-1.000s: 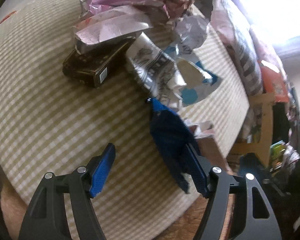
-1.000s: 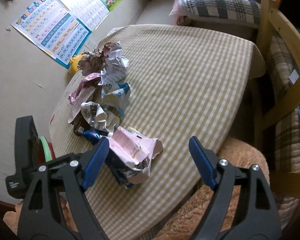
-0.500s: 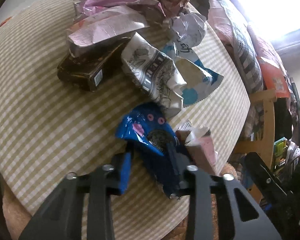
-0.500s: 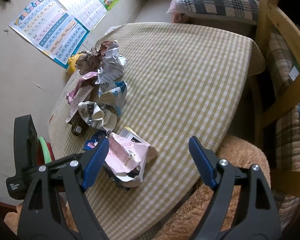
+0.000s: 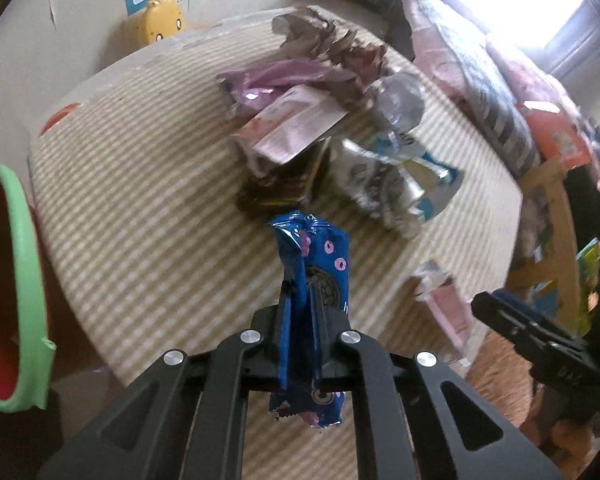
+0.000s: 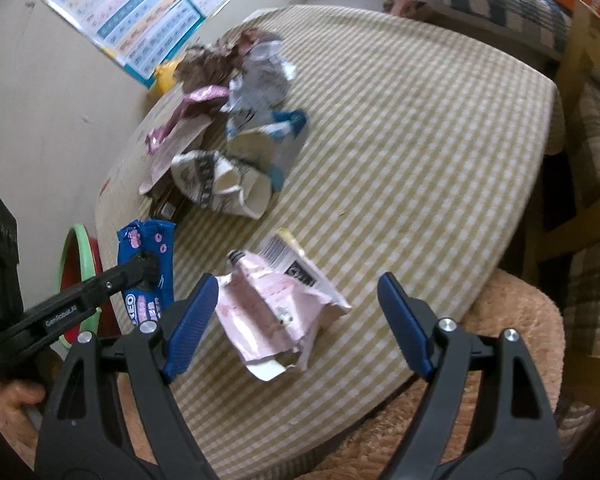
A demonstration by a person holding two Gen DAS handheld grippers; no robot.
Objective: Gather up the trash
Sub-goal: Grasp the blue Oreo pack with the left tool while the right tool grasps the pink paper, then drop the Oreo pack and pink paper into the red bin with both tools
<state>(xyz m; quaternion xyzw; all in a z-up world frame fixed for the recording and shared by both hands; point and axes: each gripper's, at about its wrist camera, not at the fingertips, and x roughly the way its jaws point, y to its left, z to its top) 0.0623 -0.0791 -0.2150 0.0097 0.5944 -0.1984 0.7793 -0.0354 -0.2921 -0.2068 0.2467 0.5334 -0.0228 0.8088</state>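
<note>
Above the near edge of the checked tablecloth (image 6: 420, 128), the left gripper (image 5: 300, 292) is clamped on a blue Oreo wrapper (image 5: 316, 256), its two blue pads squeezed flat against the foil. The wrapper stands up between them and pokes out again below the fingers; in the right wrist view it hangs clear of the cloth, over the table's left edge. Just beyond that edge sits a red bin with a green rim (image 5: 28, 280) (only part of it shows in either view).

The right gripper (image 6: 296, 320) hovers with its jaws spread wide and nothing between the pads. Under it lies a crumpled pink carton (image 6: 272, 312), flattened and torn open, resting on the cloth near the table's front edge.

Farther back the remaining trash is heaped together: a dark brown box (image 5: 280, 188) with a pale pink packet (image 5: 296, 124) lying across it, a squashed printed paper cup (image 6: 220, 184) beside them, a blue-and-white wrapper (image 6: 276, 140), a purple foil wrapper (image 5: 276, 76) and balls of crumpled paper (image 5: 320, 36) at the far end. A yellow toy (image 5: 162, 18) stands against the wall under a poster (image 6: 140, 20).
</note>
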